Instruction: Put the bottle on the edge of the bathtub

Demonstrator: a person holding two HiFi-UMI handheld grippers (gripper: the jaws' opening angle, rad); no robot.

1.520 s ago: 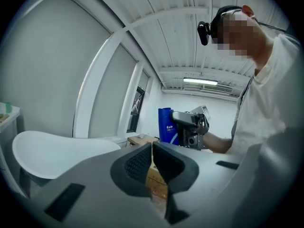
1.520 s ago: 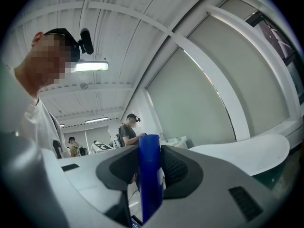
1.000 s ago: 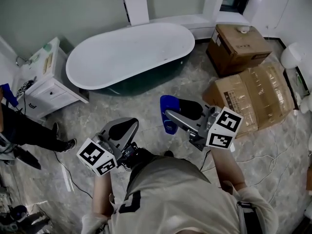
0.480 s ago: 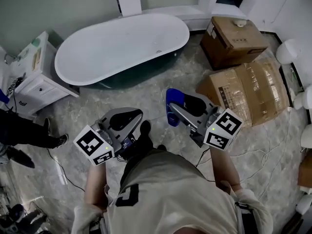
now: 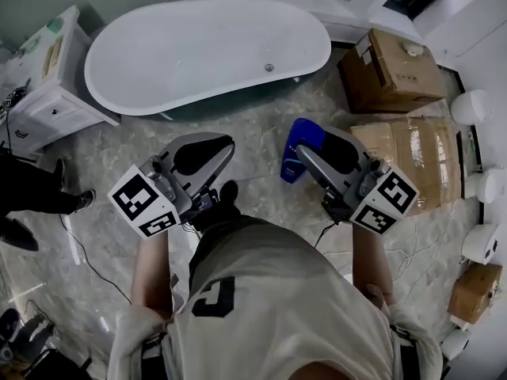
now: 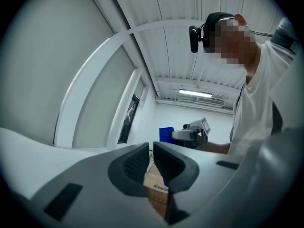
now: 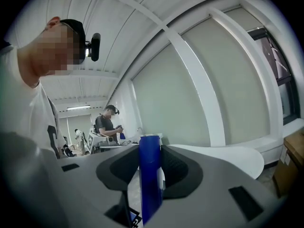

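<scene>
1. The right gripper (image 5: 310, 145) is clenching a blue bottle (image 5: 295, 165). In the right gripper view its jaws are pressing on the bottle (image 7: 150, 175) from both sides, and the bottle is standing upright between them.
2. The bottle is hanging in the air over the marbled floor (image 5: 261, 204). In the head view it is showing between the bathtub (image 5: 198, 54) and the cardboard boxes (image 5: 396, 70), near the tub's dark outer wall but not touching its edge.
3. The left gripper (image 5: 224, 145) is holding nothing. In the left gripper view its jaws (image 6: 151, 148) are sitting drawn together, with only a thin slit showing between the pads.
4. Both grippers are pointing roughly level, out ahead of the person holding them, left and right of each other and well apart.
5. The white bathtub is lying empty across the top of the head view, its drain showing near the right end. In the right gripper view its rim (image 7: 228, 158) is curving away past the jaws.
6. A white cabinet (image 5: 43, 85) is standing just beside the tub's left end, with small items on top that are too small to name.
7. Another person's legs (image 5: 32, 196) are showing at the left margin of the head view, and a second person (image 7: 108, 125) is standing far back in the right gripper view.
</scene>
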